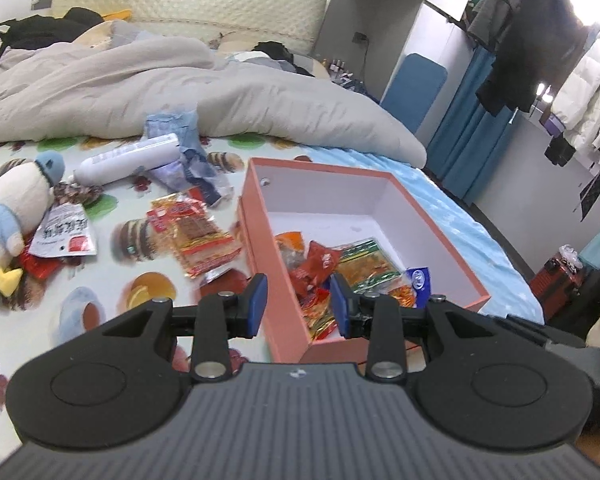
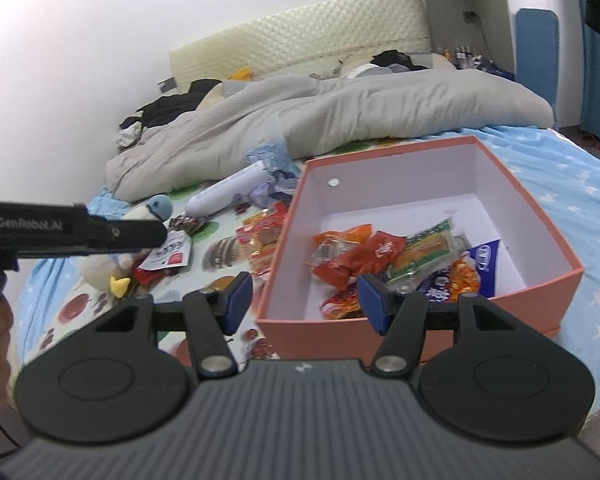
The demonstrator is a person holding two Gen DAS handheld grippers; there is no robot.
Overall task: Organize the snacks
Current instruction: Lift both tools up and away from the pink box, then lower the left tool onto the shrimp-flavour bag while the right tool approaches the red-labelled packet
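Observation:
An open salmon-pink box [image 1: 260,216] [image 2: 536,216] sits on the bed and holds several snack packets [image 1: 320,264] [image 2: 380,252]. More packets lie loose on the sheet left of it: orange-red ones [image 1: 196,236] [image 2: 264,236] and a white pouch [image 1: 66,232] [image 2: 170,254]. My left gripper [image 1: 299,306] is open and empty, above the box's near-left wall. My right gripper [image 2: 304,304] is open and empty, above the box's near-left corner. The left gripper's body [image 2: 72,228] shows at the left of the right wrist view.
A plush penguin [image 1: 12,208] [image 2: 156,206], a white bottle [image 1: 128,158] [image 2: 228,192] and crumpled blue wrappers [image 1: 192,152] lie by the loose packets. A grey duvet [image 1: 140,84] [image 2: 340,112] covers the far half of the bed. Hanging clothes [image 1: 540,40] stand at the right.

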